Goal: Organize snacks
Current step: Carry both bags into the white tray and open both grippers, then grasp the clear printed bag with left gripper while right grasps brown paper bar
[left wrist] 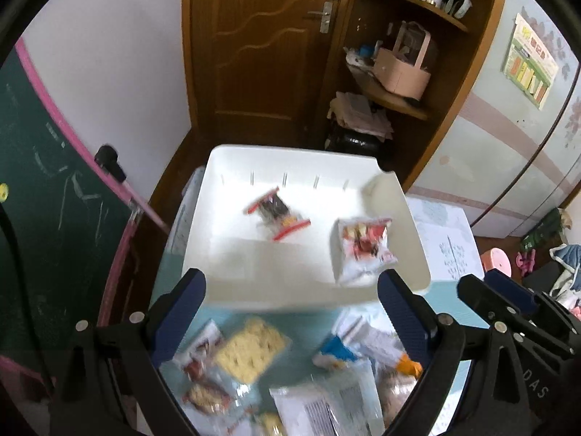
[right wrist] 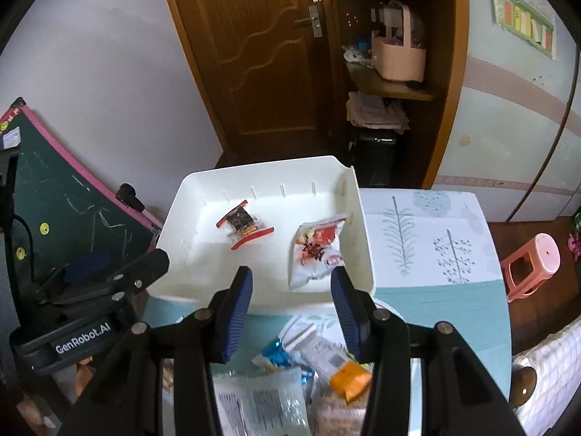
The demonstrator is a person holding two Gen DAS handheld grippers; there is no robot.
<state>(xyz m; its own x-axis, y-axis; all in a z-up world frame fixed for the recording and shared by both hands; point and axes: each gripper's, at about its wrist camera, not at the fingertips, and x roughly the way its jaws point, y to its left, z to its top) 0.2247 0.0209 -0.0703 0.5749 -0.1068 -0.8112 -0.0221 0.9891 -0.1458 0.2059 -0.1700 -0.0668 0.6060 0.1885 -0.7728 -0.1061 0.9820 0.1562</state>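
A white plastic bin stands on the table, open at the top. Two snack packets lie flat in it, apart: a clear one with red sealed ends near the middle, skewed, and a white-and-red pouch by the right wall. More packets lie heaped on the table before the bin, among them a pale cracker pack and a blue-ended wrapper
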